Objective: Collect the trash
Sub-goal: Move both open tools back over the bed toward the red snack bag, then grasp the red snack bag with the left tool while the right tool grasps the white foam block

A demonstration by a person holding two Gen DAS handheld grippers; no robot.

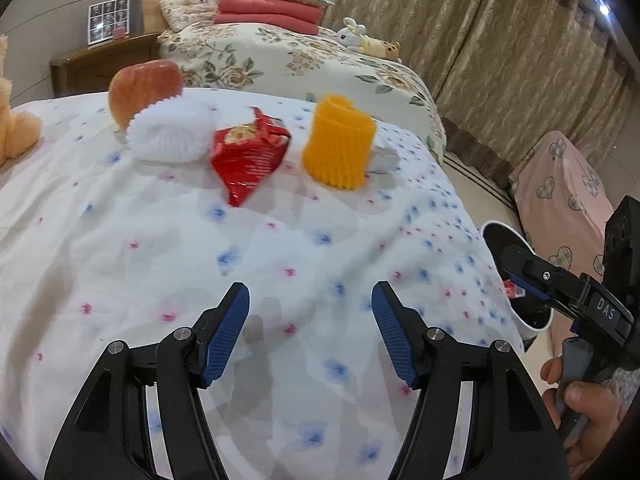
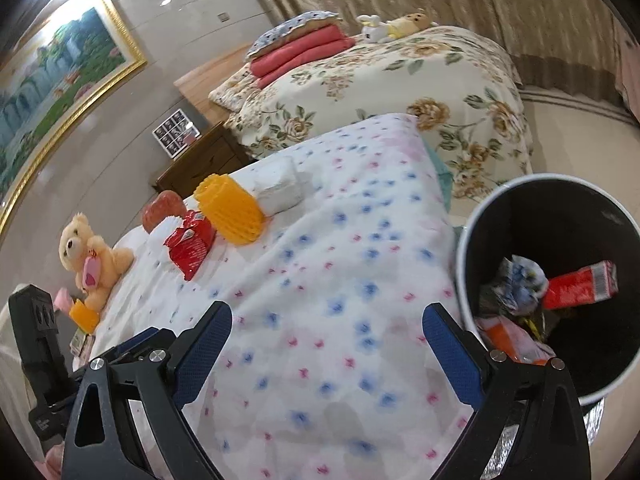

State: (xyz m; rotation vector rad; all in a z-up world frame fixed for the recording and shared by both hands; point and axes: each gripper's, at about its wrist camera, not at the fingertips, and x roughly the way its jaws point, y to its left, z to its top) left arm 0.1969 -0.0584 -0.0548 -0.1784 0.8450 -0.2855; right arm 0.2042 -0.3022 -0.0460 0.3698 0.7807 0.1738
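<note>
Left gripper: black plastic linkage arms showing round silver pivot screws, fingers wearing blue textured pads. Right gripper: matching black frame, blue pads, silver screws, side bearing white "DAS" lettering. Bare hand showing on grey handle.

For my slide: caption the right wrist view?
Open right gripper above flowered bedspread, beside part-filled trash bin.

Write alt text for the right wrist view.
The open right gripper, holding nothing, hangs over a flowered bedspread beside a bin with trash inside. Farther off lie a red wrapper, yellow foam net and teddy bear.
</note>
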